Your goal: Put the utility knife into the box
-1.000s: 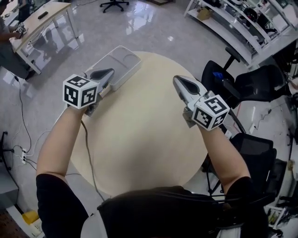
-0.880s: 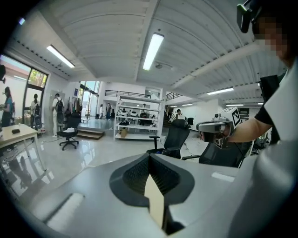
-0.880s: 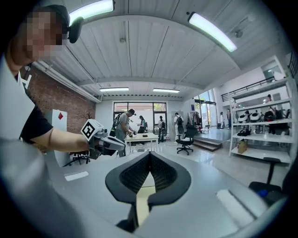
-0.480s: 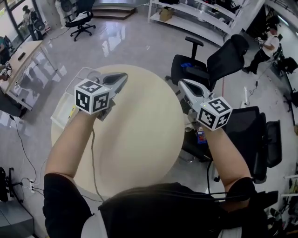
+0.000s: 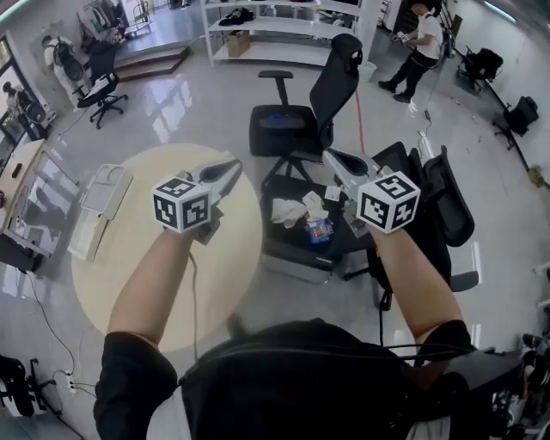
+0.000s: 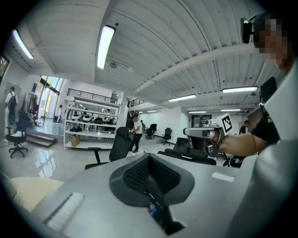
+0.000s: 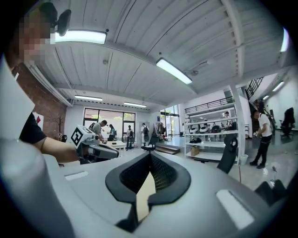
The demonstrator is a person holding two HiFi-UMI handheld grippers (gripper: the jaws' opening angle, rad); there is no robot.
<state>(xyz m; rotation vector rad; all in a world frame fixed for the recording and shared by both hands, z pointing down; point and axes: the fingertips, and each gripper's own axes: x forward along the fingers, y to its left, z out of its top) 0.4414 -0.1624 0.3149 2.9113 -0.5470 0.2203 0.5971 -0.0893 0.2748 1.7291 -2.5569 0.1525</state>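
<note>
No utility knife shows in any view. The white box (image 5: 103, 191) lies on the round beige table (image 5: 146, 284), far to the left of both grippers. My left gripper (image 5: 232, 165) hangs shut and empty over the table's right edge. Also shut and empty, my right gripper (image 5: 329, 155) is held over a black office chair (image 5: 301, 232). In the left gripper view the left gripper's (image 6: 149, 157) jaws meet with nothing between them, and the right gripper (image 6: 205, 134) shows beyond. The right gripper view shows the right gripper's (image 7: 150, 157) jaws together and the left gripper (image 7: 95, 149) at the left.
The chair seat carries a white cloth (image 5: 290, 210) and a small colourful packet (image 5: 320, 229). More black chairs (image 5: 438, 206) stand to the right, and another chair (image 5: 301, 112) behind. Shelving (image 5: 284, 26) lines the back wall. A person (image 5: 417, 43) stands far off.
The head view has swung right: the table and box slid to the left of the picture. Both grippers travelled right, off the table's middle, toward the black chairs. Both stayed shut.
</note>
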